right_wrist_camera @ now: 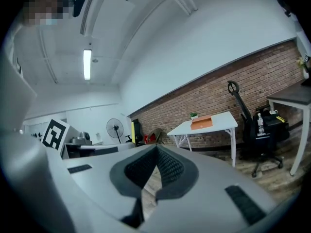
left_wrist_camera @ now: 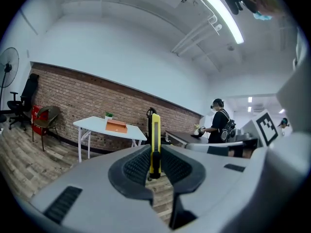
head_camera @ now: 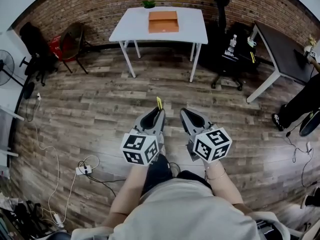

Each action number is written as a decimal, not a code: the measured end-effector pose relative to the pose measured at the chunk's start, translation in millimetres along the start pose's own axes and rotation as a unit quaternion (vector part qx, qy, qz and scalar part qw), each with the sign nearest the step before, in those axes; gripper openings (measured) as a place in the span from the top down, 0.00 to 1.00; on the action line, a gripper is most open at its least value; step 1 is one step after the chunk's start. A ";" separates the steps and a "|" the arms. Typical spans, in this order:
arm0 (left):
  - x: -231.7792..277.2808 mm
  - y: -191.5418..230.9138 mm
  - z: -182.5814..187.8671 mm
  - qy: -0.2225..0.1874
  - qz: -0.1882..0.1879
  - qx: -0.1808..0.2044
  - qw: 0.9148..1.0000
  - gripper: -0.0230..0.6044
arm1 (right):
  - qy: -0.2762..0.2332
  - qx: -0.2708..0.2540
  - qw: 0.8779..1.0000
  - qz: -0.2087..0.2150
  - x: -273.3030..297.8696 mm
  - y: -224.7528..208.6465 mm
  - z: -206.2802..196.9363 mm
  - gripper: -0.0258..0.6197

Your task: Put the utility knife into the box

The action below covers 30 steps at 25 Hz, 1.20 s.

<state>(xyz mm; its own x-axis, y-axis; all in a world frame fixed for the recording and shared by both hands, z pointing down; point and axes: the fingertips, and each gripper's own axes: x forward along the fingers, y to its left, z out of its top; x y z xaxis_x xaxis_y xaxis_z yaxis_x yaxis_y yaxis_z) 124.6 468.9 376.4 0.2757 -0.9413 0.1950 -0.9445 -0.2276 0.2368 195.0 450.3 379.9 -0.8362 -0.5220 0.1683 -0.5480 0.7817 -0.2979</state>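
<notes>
Both the left gripper (head_camera: 159,112) and right gripper (head_camera: 184,112) are smooth grey plastic with black ribbed pads (left_wrist_camera: 138,167) in the jaws and a black-and-white marker cube (head_camera: 141,148) each, plus a pale shirt (head_camera: 185,209) and thin bracelet (head_camera: 216,177).

No word, number or brand can be read anywhere: the marker cube (head_camera: 140,149) of the left hand-held gripper (head_camera: 156,115) and that of the right hand-held gripper (head_camera: 187,115) bear only black-and-white square patterns, and the orange box (head_camera: 163,22) on the far tabletop (head_camera: 135,26) shows no legible print.
</notes>
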 end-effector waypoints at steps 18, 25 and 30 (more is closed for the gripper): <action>164.5 154.4 73.4 0.006 -0.033 -0.019 0.999 0.87 | -0.023 0.013 0.999 -0.023 207.3 -88.3 74.2 0.96; 221.2 216.9 113.4 -0.002 -0.058 -0.016 0.998 0.87 | -0.040 0.017 0.998 -0.034 286.8 -120.6 108.0 0.96; 249.5 236.1 125.8 0.001 -0.070 -0.018 0.997 0.87 | -0.042 0.022 0.998 -0.046 309.2 -139.9 124.0 0.96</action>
<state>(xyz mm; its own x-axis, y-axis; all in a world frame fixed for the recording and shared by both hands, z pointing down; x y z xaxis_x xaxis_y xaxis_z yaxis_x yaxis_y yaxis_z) -52.1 148.9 361.2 0.4054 -0.9001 0.1597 -0.8894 -0.3480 0.2963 16.1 137.2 357.1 -0.7764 -0.6191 0.1177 -0.6192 0.7146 -0.3254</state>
